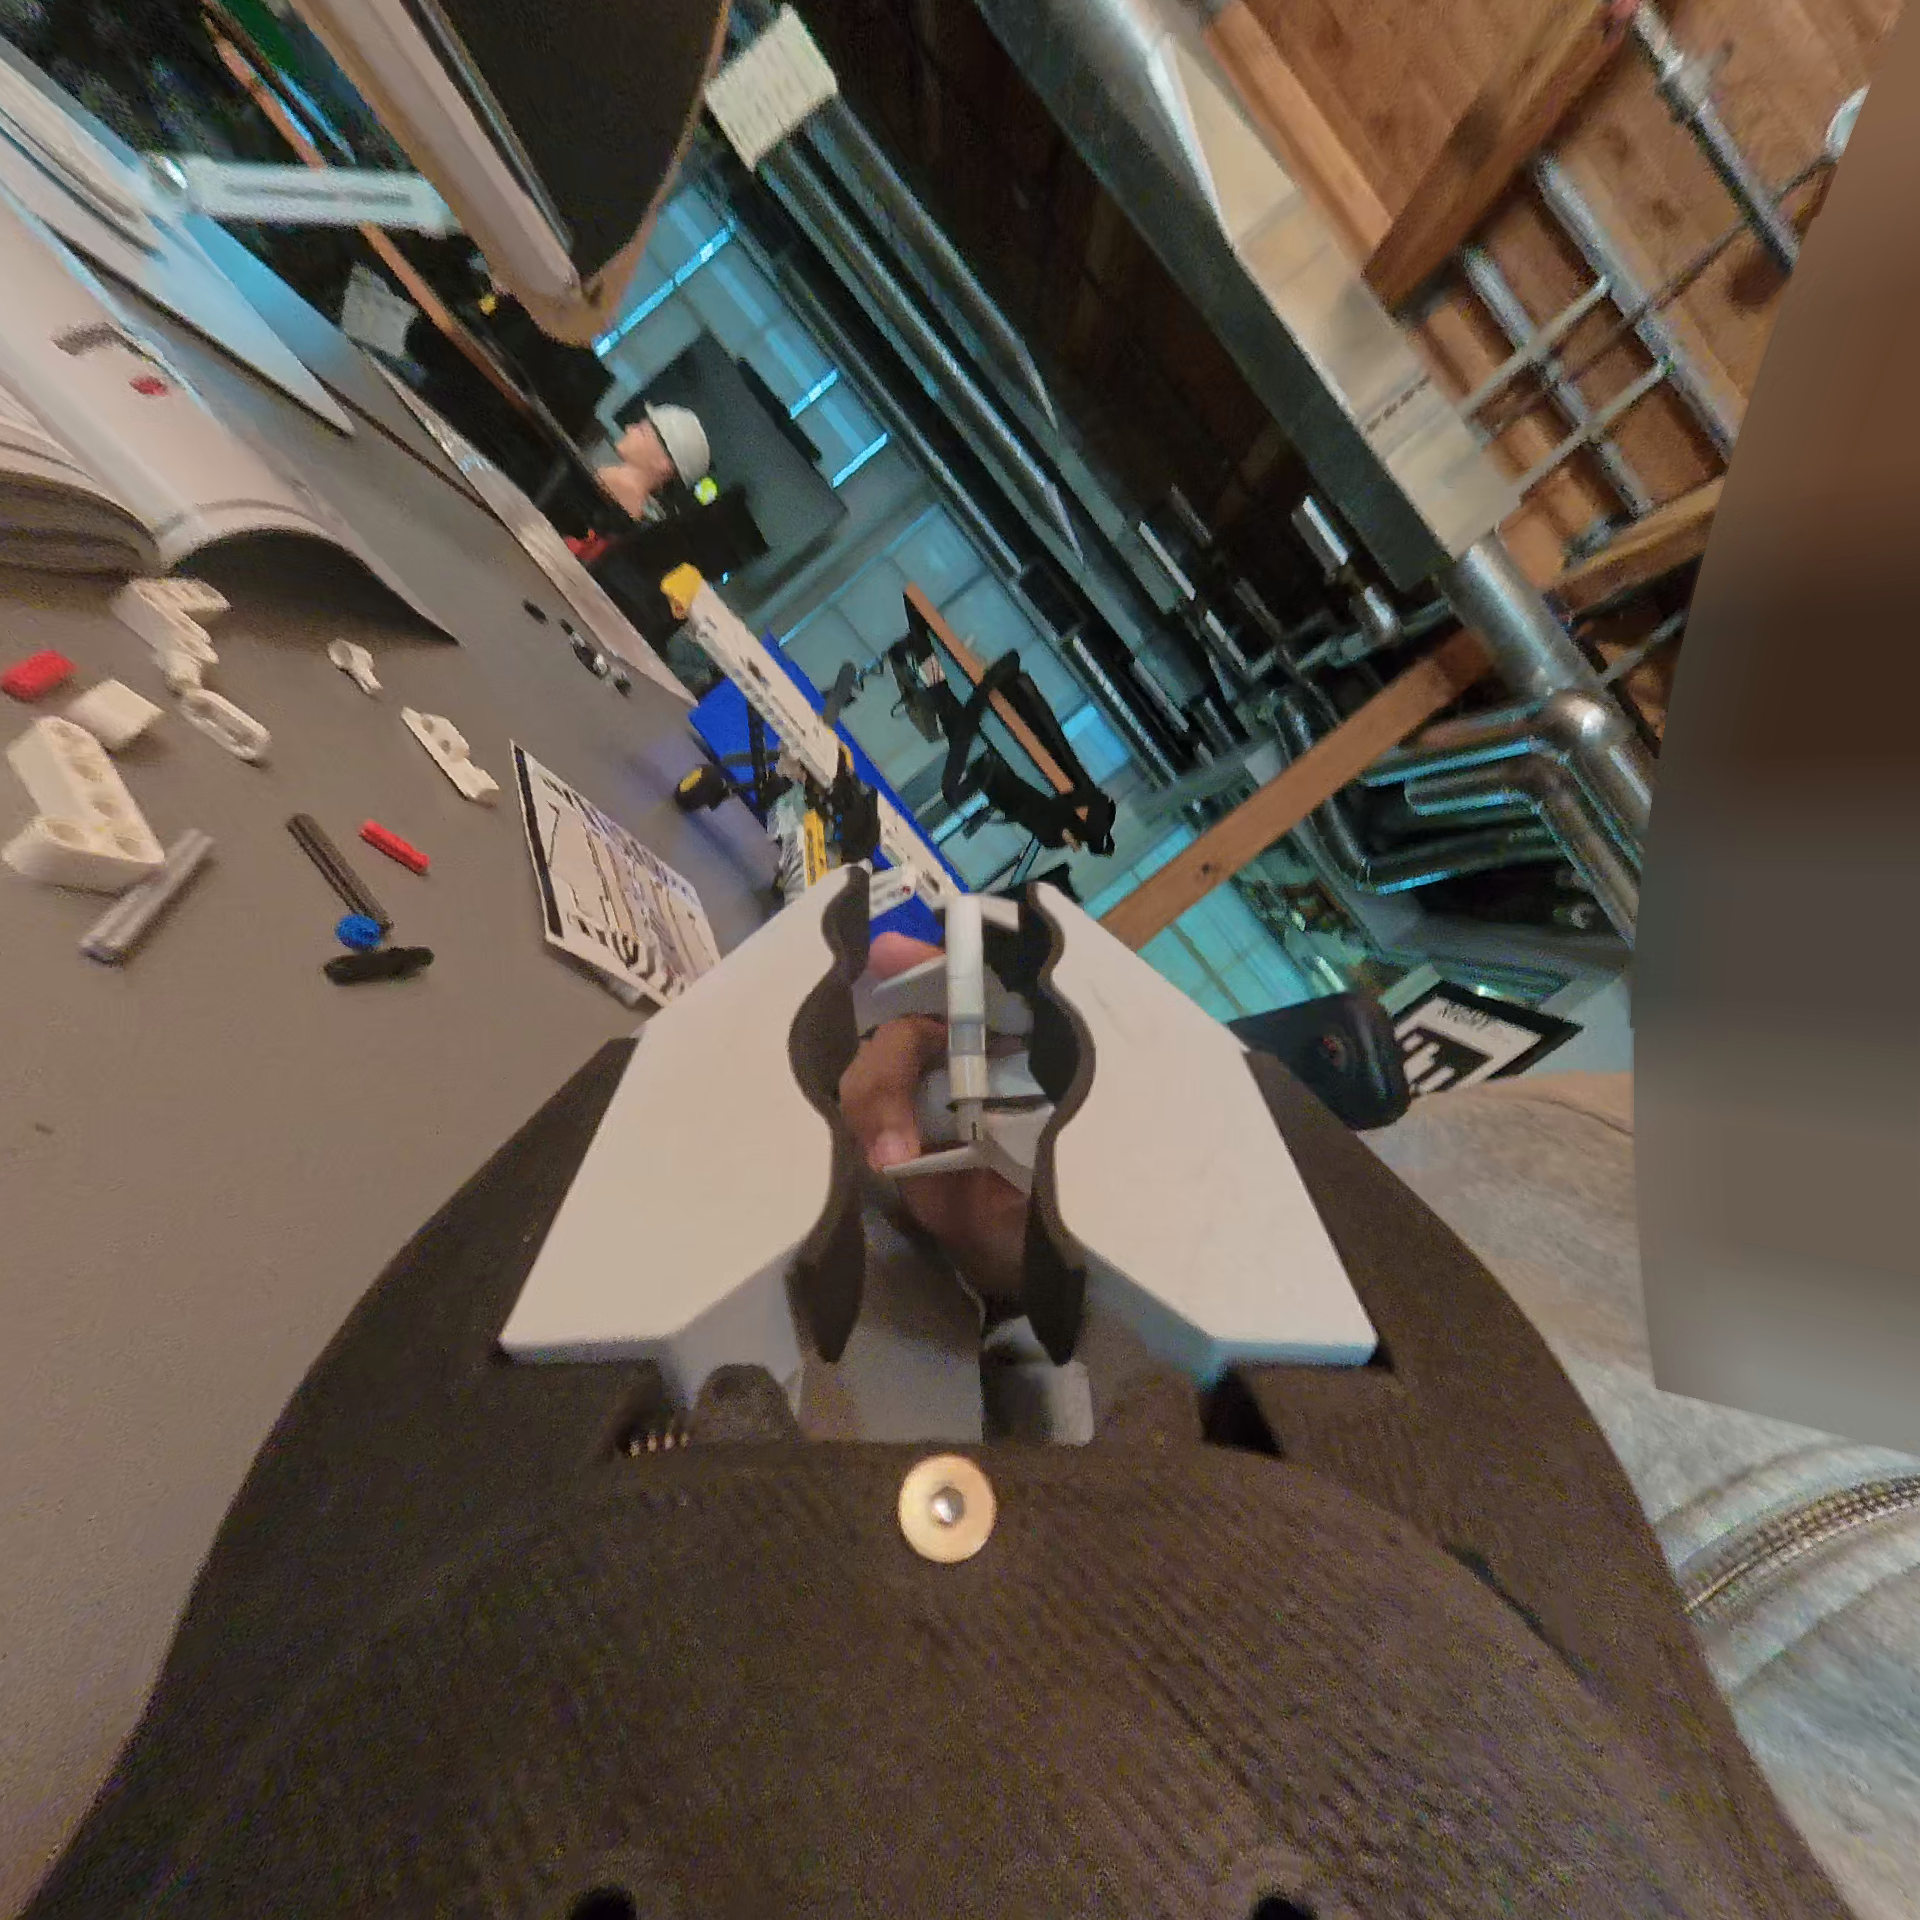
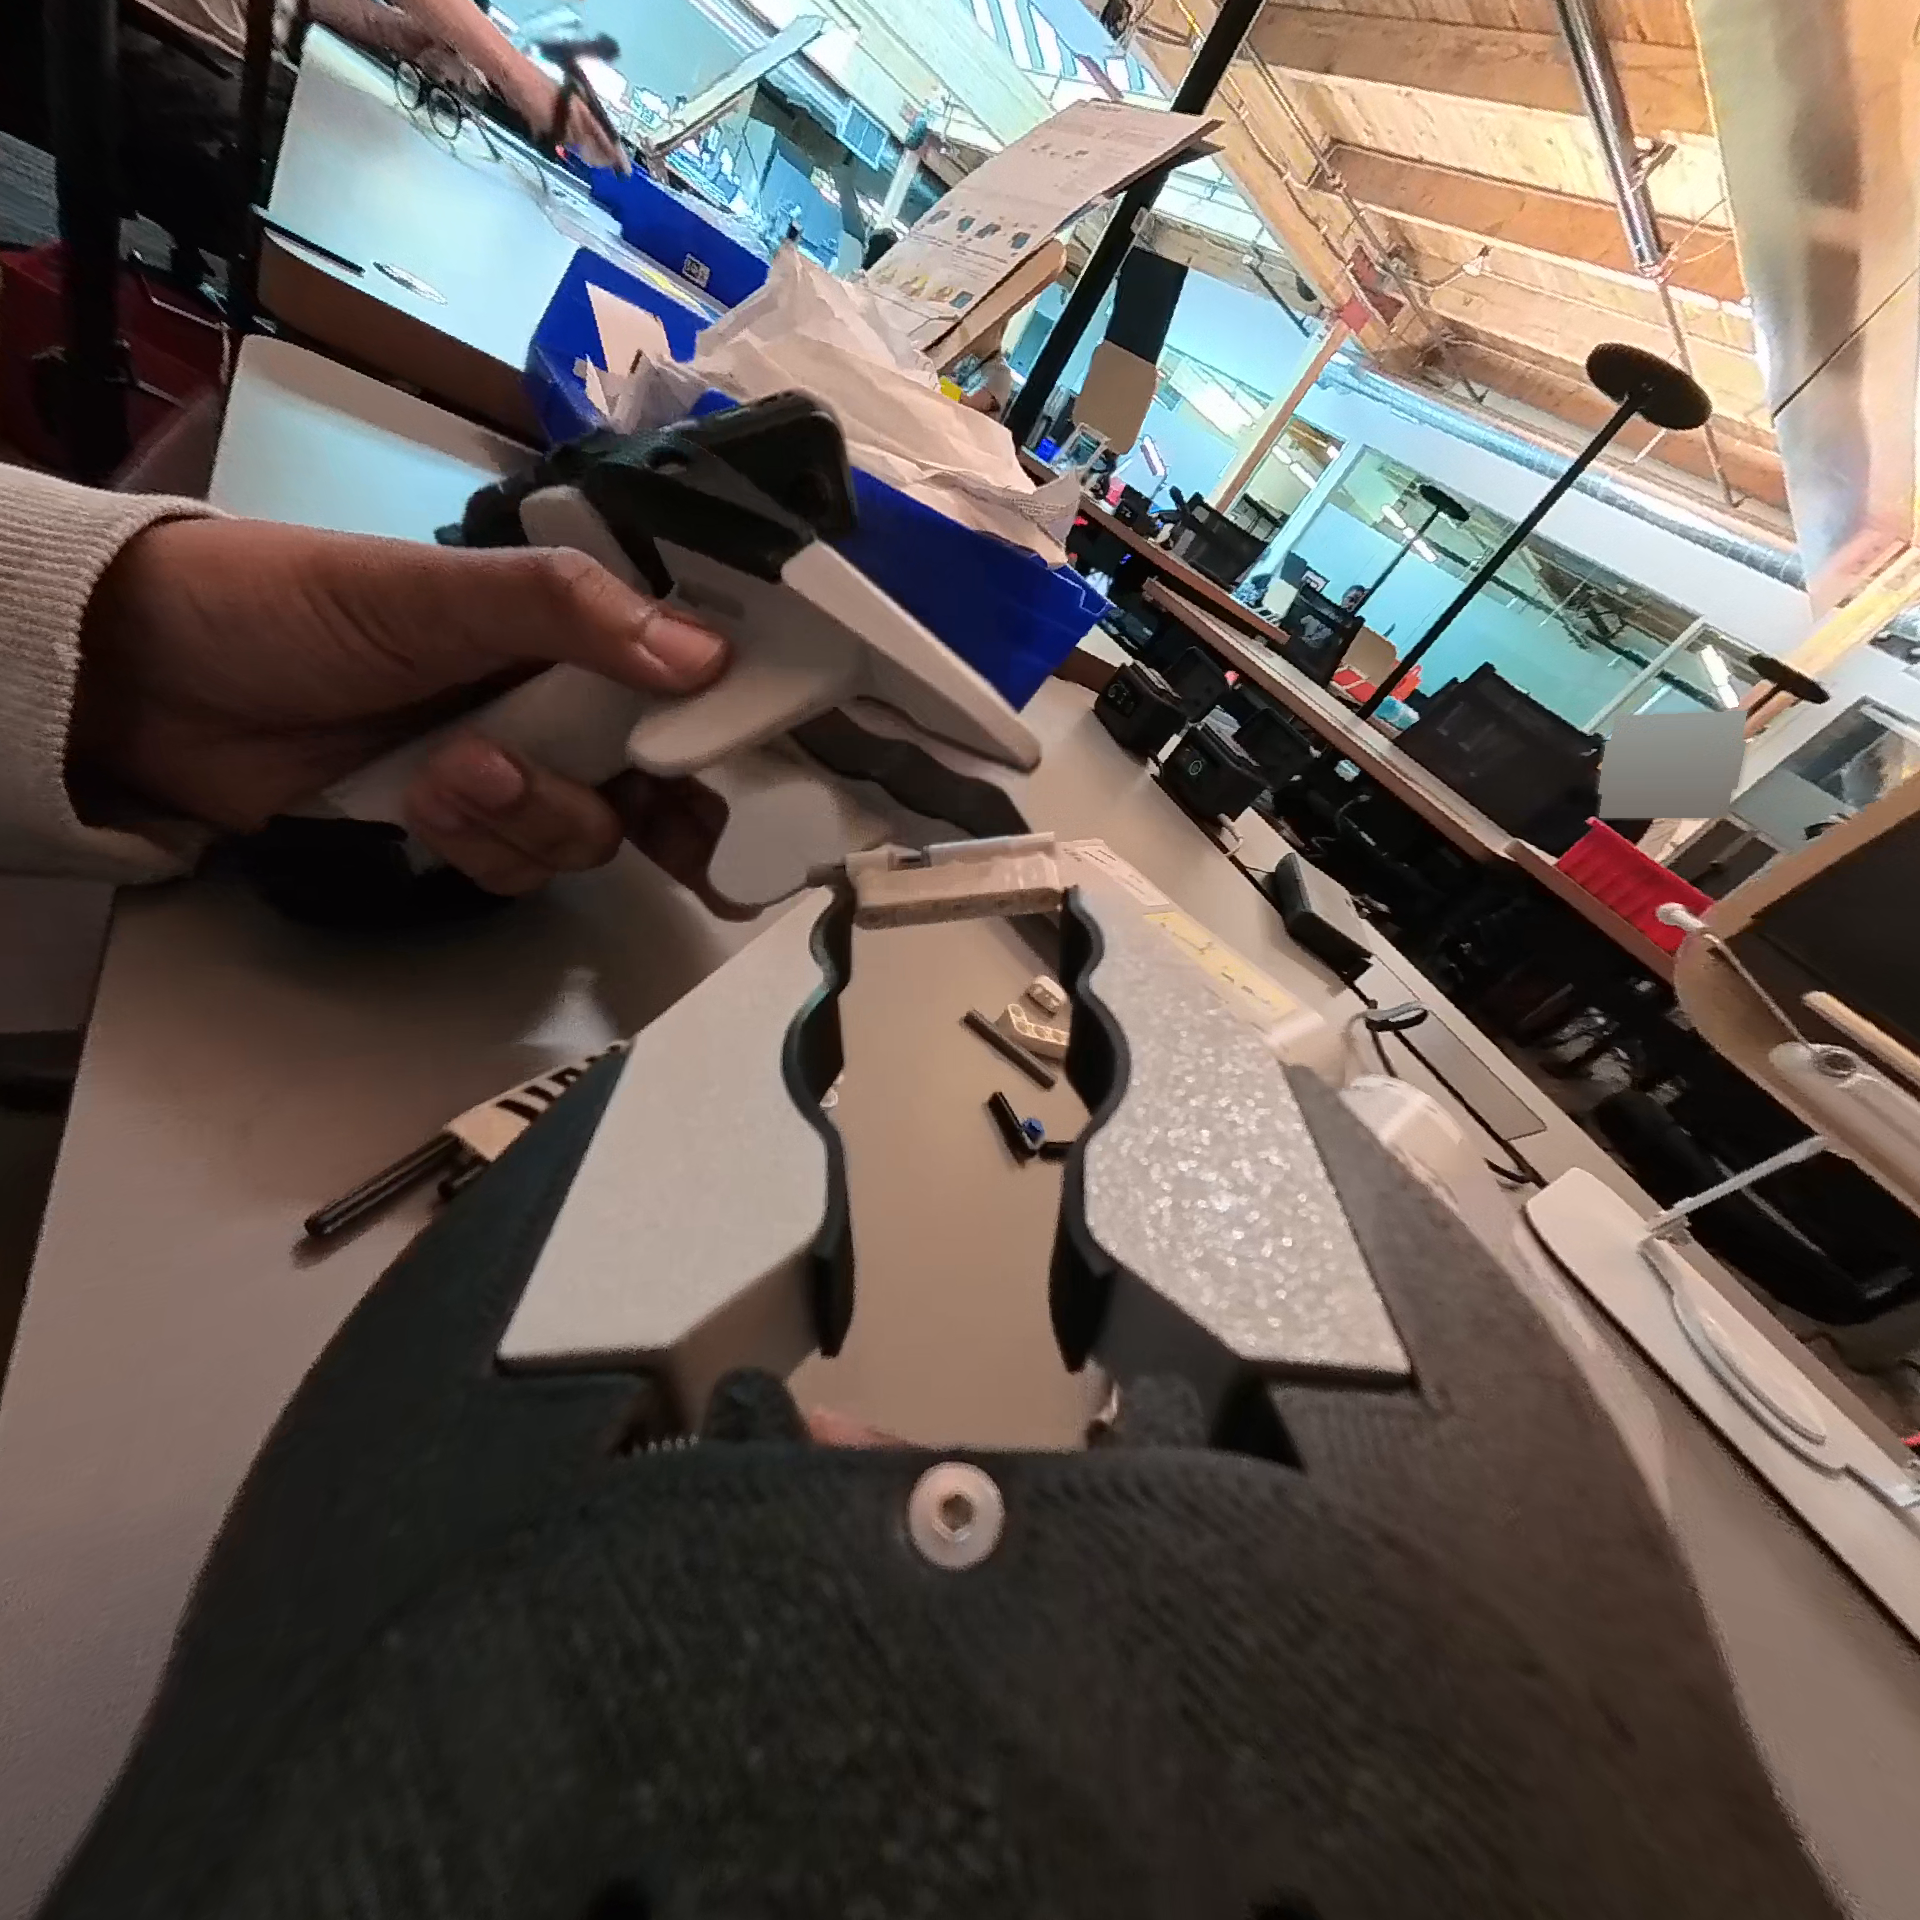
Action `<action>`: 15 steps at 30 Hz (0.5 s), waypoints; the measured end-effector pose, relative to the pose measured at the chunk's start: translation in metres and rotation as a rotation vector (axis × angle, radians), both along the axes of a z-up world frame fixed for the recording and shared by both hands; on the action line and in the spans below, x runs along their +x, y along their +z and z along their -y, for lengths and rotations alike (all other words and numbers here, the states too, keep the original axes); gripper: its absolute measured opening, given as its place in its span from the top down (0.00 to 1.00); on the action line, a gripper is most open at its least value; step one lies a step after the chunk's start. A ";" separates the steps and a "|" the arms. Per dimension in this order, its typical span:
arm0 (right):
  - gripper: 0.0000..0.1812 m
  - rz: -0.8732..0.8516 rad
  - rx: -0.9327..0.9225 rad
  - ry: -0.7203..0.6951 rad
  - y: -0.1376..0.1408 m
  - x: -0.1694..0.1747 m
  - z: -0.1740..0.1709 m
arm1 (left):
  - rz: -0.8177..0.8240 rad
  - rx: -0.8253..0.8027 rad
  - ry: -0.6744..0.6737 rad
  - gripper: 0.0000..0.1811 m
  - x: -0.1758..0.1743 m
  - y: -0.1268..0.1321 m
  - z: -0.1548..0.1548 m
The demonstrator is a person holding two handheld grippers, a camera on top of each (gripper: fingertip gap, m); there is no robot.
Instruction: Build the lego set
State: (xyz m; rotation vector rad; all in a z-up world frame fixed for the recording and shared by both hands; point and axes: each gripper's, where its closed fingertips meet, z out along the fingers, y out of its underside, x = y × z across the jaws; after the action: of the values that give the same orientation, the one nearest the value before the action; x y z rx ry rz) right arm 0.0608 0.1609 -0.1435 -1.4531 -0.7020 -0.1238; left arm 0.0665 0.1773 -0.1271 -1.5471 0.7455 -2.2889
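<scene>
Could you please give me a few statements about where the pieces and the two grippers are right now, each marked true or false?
1. The right gripper holds a pale lego piece across its fingertips. True.
2. The left gripper is down on the table, picking up a red piece. False: it is raised off the table, up against the same pale piece, which stands between its fingertips; the red pieces lie loose on the grey table.
3. A small blue piece lies beside a black axle. True.
4. The blue bin is empty. False: crumpled white paper fills it.
5. A bare hand holds the left gripper's handle. True.
</scene>
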 end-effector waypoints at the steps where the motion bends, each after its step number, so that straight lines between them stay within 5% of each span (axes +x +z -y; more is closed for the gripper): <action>1: 0.79 -0.010 -0.003 0.009 0.000 0.000 0.001 | 0.019 -0.022 0.016 0.84 -0.002 0.002 -0.005; 6: 0.79 -0.032 -0.046 0.058 -0.002 -0.002 0.005 | 0.072 -0.066 0.062 0.83 -0.009 0.008 -0.016; 12: 0.78 0.089 -0.602 0.250 -0.072 -0.018 0.041 | 0.058 -0.035 0.065 0.84 -0.007 0.007 -0.014; 15: 0.79 0.080 -0.696 0.306 -0.085 -0.014 0.050 | 0.060 -0.042 0.062 0.84 -0.006 0.007 -0.014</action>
State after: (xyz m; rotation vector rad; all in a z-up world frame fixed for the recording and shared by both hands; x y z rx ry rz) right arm 0.0464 0.1112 -0.2283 -1.9793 -1.0908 0.3338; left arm 0.0602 0.1911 -0.1200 -1.4912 0.6296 -2.3080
